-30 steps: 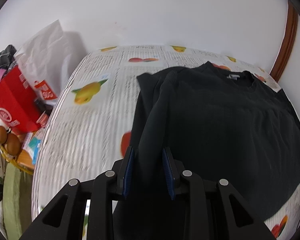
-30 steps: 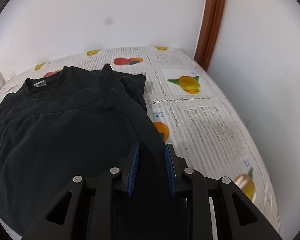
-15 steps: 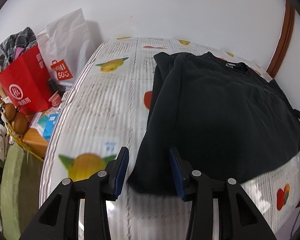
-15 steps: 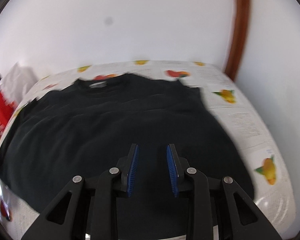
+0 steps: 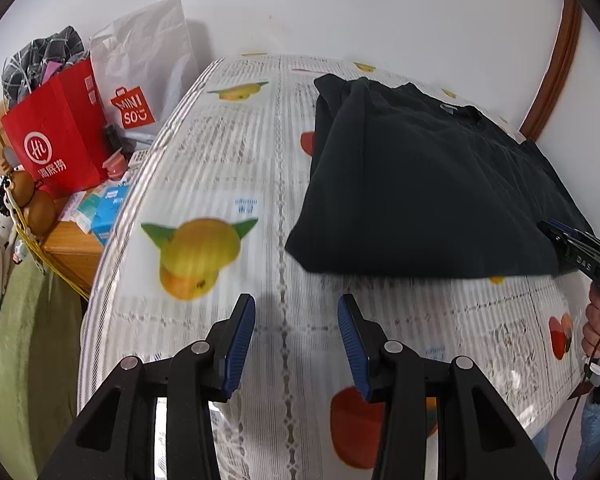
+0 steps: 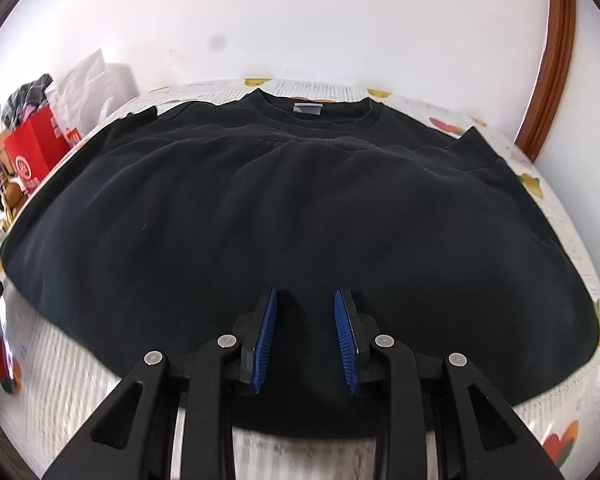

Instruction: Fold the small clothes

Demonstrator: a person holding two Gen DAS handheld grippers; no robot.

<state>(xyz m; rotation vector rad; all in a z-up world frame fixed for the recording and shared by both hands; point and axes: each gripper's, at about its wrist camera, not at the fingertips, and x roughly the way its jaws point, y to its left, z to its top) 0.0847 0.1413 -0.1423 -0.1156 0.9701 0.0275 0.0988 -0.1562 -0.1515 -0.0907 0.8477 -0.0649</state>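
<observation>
A black sweatshirt [image 5: 420, 184] lies flat on the table with the fruit-print cloth [image 5: 228, 184], sleeves folded in, collar at the far side. In the right wrist view the sweatshirt [image 6: 292, 216] fills the middle. My left gripper [image 5: 296, 312] is open and empty, over bare cloth in front of the garment's near left corner. My right gripper [image 6: 305, 300] is open and empty, over the garment's near hem. The right gripper also shows at the right edge of the left wrist view [image 5: 572, 244], by the near right corner.
A red paper bag [image 5: 60, 136] and a white Miniso bag [image 5: 140, 76] stand left of the table on a wooden stand with small boxes. A white wall is behind. A brown door frame [image 5: 552, 68] is at the far right. The table's near edge drops off below.
Both grippers have let go of the garment's side folds and drawn back toward the near edge. The left one has opened wider and the right has swung to face the hem.
</observation>
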